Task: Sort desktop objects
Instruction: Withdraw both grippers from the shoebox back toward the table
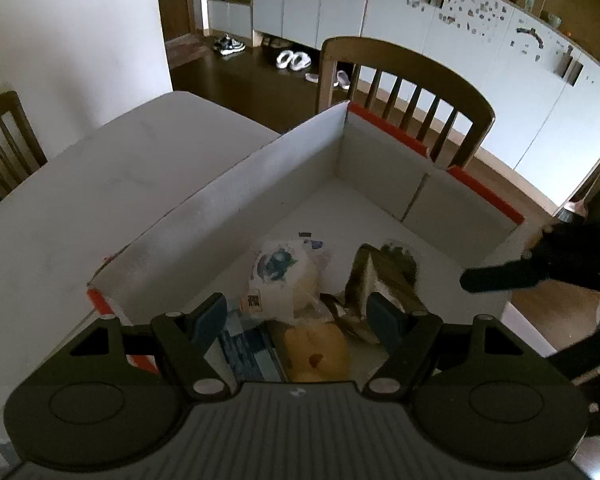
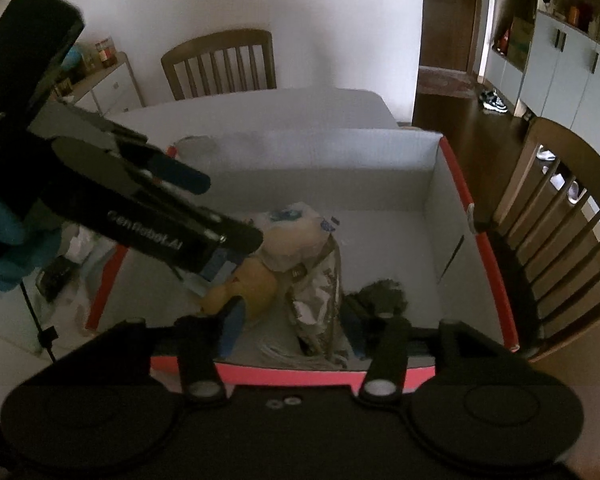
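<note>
1. Both grippers hang over the white cardboard box [image 2: 432, 184] with the red rim; it sits on the desk [image 1: 60, 200]. The sorted items are all piled in its near half.
2. Left gripper [image 1: 296, 316]: jaws wide, nothing between the pads. Directly under and ahead of them, lower centre of the left wrist view, are the yellow plush toy [image 1: 316, 344], a blue-and-white packet [image 1: 244, 348] and a clear bag with a blue print [image 1: 284, 272].
3. Right gripper [image 2: 296, 320]: jaws about half open, no pad pressing on anything. The crinkled foil pouch [image 2: 320, 284] lies between them, loose.
4. Pouch long axis runs near-to-far in the right wrist view, from the jaws toward the frame centre; which end is its top, can't tell.
5. A dark fuzzy item [image 2: 380, 292] sits just right of the pouch, near the right-hand pad.
6. My read: both grippers have let go inside the box. The right one is nearer the pouch, the left nearer the toy.
</note>
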